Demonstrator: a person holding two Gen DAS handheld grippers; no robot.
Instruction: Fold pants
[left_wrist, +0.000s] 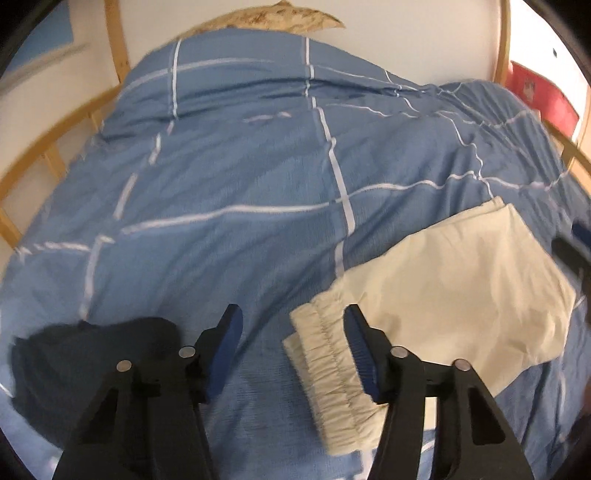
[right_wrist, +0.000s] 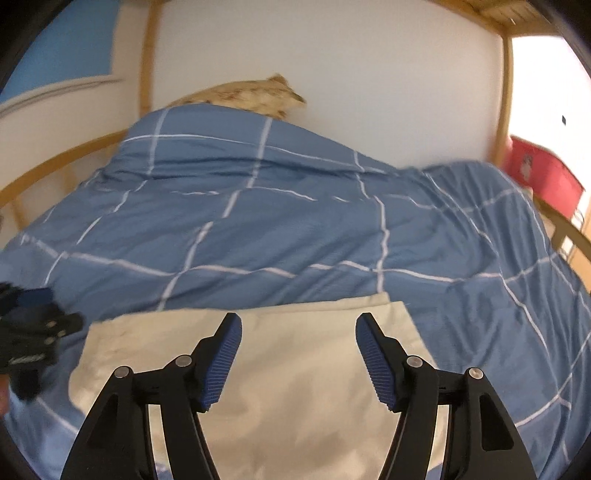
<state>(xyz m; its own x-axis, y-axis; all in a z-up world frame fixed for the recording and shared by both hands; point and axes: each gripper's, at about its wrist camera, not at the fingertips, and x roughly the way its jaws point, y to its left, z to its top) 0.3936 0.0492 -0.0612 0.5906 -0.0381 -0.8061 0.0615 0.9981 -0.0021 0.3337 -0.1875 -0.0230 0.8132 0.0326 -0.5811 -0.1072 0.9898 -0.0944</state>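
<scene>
Bed: a blue duvet (left_wrist: 229, 177) with white grid lines is spread within a wooden frame (left_wrist: 44, 125), a pillow (left_wrist: 273, 16) at the wall.
Left wrist view: the folded cream pants (left_wrist: 443, 288) are seen lying on the duvet; the left gripper (left_wrist: 293, 325) is held open, nothing clamped, beside the waistband (left_wrist: 325, 365). A dark garment (left_wrist: 74, 354) lies left.
Right wrist view: the right gripper (right_wrist: 299, 332) is held open above the pants (right_wrist: 295, 387), nothing gripped.

The left claw (left_wrist: 293, 325) hides part of the cream pants' (left_wrist: 443, 291) waistband; the dark garment (left_wrist: 92, 354) beside them is unidentifiable.
</scene>
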